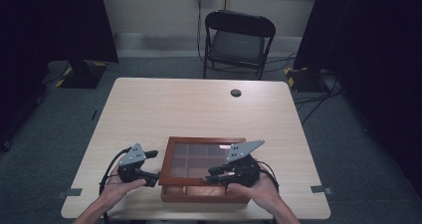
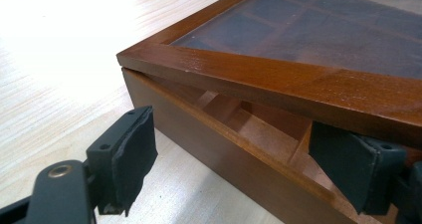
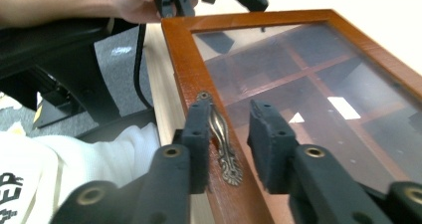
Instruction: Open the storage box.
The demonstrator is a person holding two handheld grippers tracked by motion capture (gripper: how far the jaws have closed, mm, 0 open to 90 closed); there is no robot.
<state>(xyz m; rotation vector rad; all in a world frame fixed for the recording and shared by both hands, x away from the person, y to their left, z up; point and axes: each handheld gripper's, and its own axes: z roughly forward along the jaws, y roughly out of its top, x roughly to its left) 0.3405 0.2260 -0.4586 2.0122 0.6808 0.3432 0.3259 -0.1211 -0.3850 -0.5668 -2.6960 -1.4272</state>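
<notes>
The brown wooden box with a glass lid (image 1: 205, 170) sits on the pale bench (image 1: 199, 109), lid lifted a little. The right tool (image 3: 229, 134) is apart around the small brass handle (image 3: 222, 137), not squeezing it. The left tool (image 2: 239, 154) is wide open at the box's corner, one pad (image 2: 348, 164) under the lid.

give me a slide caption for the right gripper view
Right tongs open around the brass handle of the glass-lidded wooden box.
</notes>
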